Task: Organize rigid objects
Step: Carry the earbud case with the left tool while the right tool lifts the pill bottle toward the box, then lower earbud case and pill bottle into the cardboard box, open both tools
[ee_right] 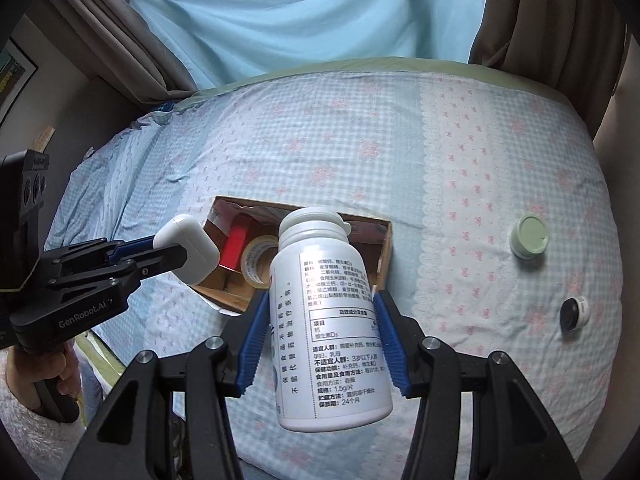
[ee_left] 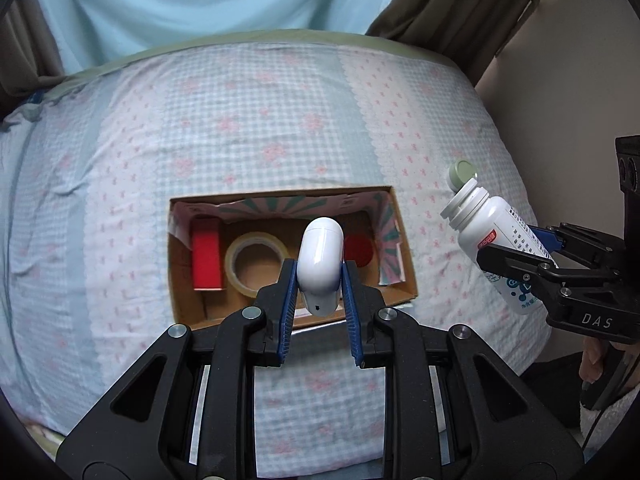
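The left gripper (ee_left: pixel 319 280) is clamped on a white earbud case (ee_left: pixel 321 264), its blue pads (ee_left: pixel 289 300) pressing both sides of the glossy shell at the centre of the left wrist view. In the right wrist view the same gripper (ee_right: pixel 176 252) enters from the left edge with the case (ee_right: pixel 188 250) at its tip, held above the near left corner of the box.

The right gripper (ee_right: pixel 322 320) is clamped on a white pill bottle (ee_right: pixel 328 332) with printed Chinese text down its label; the bottle stands nearly upright in the frame, cap end up, filling the lower centre. In the left wrist view that gripper (ee_left: pixel 516 248) comes in from the right edge, the bottle (ee_left: pixel 488 240) tilted with its cap toward the upper left, off the right side of the box.

Just behind the earbud case lies an open cardboard box (ee_left: pixel 404 280) on a checked, flower-printed bedsheet (ee_left: pixel 260 120). Inside, from left to right in the frame, are a red rectangular block (ee_left: pixel 206 258), a roll of clear packing tape (ee_left: pixel 254 258) and a red round thing (ee_left: pixel 359 250) partly hidden by the case.

At the right of the right wrist view a small jar with a pale green lid (ee_right: pixel 529 242) sits on the sheet, and below it, well apart, a small black-and-white round item (ee_right: pixel 575 314) that is too small to identify. A hand (ee_right: pixel 60 368) grips the left tool's handle at the lower left edge. Light blue curtains (ee_right: pixel 300 12) hang across the top.
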### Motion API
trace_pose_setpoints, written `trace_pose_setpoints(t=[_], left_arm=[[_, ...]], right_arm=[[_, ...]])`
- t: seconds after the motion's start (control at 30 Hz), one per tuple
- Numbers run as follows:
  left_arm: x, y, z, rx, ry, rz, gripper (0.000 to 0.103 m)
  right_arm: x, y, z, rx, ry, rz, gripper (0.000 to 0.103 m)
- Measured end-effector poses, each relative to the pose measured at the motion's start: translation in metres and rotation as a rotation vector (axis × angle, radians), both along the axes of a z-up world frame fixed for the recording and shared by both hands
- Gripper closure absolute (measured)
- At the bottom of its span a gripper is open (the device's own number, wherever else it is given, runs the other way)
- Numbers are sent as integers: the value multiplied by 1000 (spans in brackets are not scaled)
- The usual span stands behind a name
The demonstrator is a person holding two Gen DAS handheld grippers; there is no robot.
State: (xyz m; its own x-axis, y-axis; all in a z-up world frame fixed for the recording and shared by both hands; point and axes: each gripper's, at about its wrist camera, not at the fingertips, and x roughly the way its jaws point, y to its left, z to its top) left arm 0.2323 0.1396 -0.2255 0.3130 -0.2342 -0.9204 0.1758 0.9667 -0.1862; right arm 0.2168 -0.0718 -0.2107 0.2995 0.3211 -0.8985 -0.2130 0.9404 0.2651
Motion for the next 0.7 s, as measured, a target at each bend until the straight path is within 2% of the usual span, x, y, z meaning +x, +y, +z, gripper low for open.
trace_pose_setpoints(t=[0.2, 0.37, 0.53, 0.7], left_arm=[[18, 51, -40, -12, 64, 4, 83], [31, 77, -83, -29, 130, 26, 84], [44, 86, -126, -52, 205, 53, 84], [61, 79, -162, -76, 265, 60, 84]], right_arm=[[19, 45, -32, 24, 66, -68, 54], [37, 70, -68, 38, 146, -118, 54], [56, 87, -106, 31, 219, -149, 54], [74, 94, -146, 29, 285, -151, 54]])
